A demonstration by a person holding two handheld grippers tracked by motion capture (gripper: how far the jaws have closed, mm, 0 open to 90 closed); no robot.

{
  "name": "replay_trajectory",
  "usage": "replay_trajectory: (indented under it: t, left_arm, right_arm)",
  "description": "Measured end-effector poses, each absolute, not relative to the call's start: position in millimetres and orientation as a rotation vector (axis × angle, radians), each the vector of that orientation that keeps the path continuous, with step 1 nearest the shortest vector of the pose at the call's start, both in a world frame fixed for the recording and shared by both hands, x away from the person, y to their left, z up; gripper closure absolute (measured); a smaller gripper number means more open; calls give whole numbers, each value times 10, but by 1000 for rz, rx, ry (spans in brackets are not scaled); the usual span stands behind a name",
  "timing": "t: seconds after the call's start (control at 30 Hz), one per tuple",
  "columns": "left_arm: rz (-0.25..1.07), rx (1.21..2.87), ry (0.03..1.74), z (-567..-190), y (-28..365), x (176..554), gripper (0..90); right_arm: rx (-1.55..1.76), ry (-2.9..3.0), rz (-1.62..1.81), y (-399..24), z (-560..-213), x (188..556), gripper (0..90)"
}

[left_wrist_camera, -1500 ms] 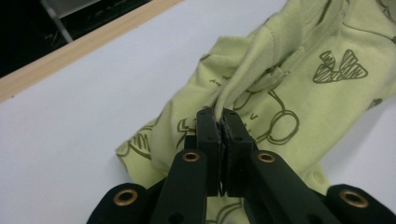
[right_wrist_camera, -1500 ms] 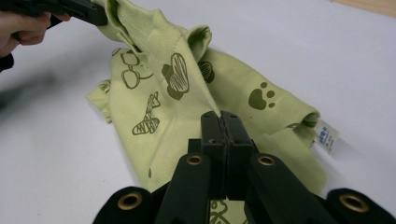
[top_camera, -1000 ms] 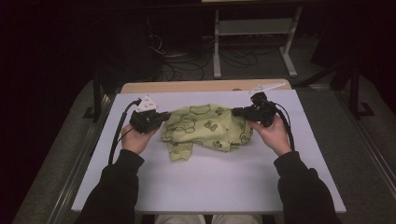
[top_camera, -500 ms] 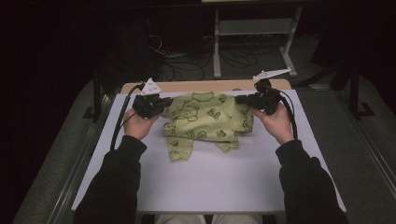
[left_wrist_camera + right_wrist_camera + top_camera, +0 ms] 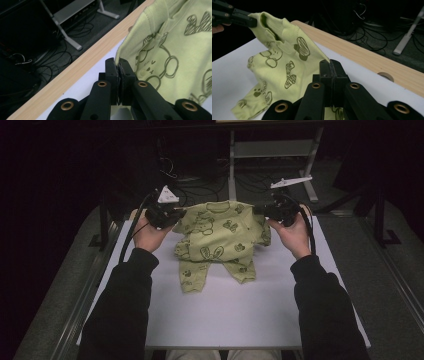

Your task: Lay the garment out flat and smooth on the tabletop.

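Note:
A light green baby romper (image 5: 217,237) printed with dark animal outlines hangs stretched between my two grippers above the white table (image 5: 225,315). Its legs still trail on the tabletop. My left gripper (image 5: 177,213) is shut on the romper's left shoulder edge (image 5: 119,61). My right gripper (image 5: 257,210) is shut on the opposite shoulder (image 5: 325,60). In the right gripper view the left gripper (image 5: 253,22) pinches the far corner of the romper (image 5: 284,57). Both sets of jaws stand pressed together with cloth between them.
A wooden strip (image 5: 127,215) runs along the table's far edge, with a round hole (image 5: 385,75) in it. Beyond lie cables (image 5: 175,175) on a dark floor and a grey metal stand (image 5: 272,150). Metal rails flank the table.
Both hands have risen and moved toward the far edge, lifting the romper's top off the table and spreading it out from a crumpled heap. The jaws stayed shut.

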State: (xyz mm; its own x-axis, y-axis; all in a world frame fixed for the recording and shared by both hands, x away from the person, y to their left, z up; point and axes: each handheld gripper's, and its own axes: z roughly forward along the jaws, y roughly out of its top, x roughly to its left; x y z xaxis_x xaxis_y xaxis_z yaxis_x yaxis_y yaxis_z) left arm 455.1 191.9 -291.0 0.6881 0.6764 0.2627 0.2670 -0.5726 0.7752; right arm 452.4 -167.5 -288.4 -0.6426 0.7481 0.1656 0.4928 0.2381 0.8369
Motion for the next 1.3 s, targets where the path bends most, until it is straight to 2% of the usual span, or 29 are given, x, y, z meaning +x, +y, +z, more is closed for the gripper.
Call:
replay_trajectory:
  t: [0.27,0.4,0.5,0.57,0.6,0.73,0.97,1.0,1.07,1.13,1.23,1.3]
  left_arm:
    - [791,2147,801,-2874,1868,5018,871]
    - [843,2166,925,-3082,1741,5180,855]
    - [953,2186,1002,-3198,1656,5198,798]
    - [939,2140,1038,-3253,1677,5184,721]
    - [903,2122,1051,-3278,1709,5176,655]
    - [783,2064,1064,-3412,1876,5100,568]
    - [517,2042,1079,-3699,2140,4928,342]
    - [492,2036,1077,-3716,2161,4910,285]
    - [458,2025,1051,-3746,2210,4849,227]
    - [455,2002,996,-3773,2248,4782,138]
    - [426,1996,971,-3816,2274,4711,0]
    - [392,1969,944,-3842,2299,4654,0]
  right_arm:
    - [1190,2148,1291,-1518,-2801,4869,884]
    - [1243,2053,1219,-1374,-2910,5063,881]
    - [1232,2028,1107,-1271,-3088,5166,872]
    - [1284,2027,1085,-1261,-3209,5227,721]
    - [1316,2014,1079,-1272,-3259,5239,666]
    - [1363,2003,1135,-1381,-3374,5211,601]
    - [1367,2085,1233,-1574,-3456,5058,371]
    - [1353,2114,1233,-1595,-3483,5025,282]
    - [1344,2152,1252,-1628,-3535,4984,111]
    - [1363,2180,1257,-1663,-3603,4944,7]
    - [1364,2226,1285,-1727,-3731,4847,0]
    - [1359,2239,1302,-1763,-3791,4791,0]
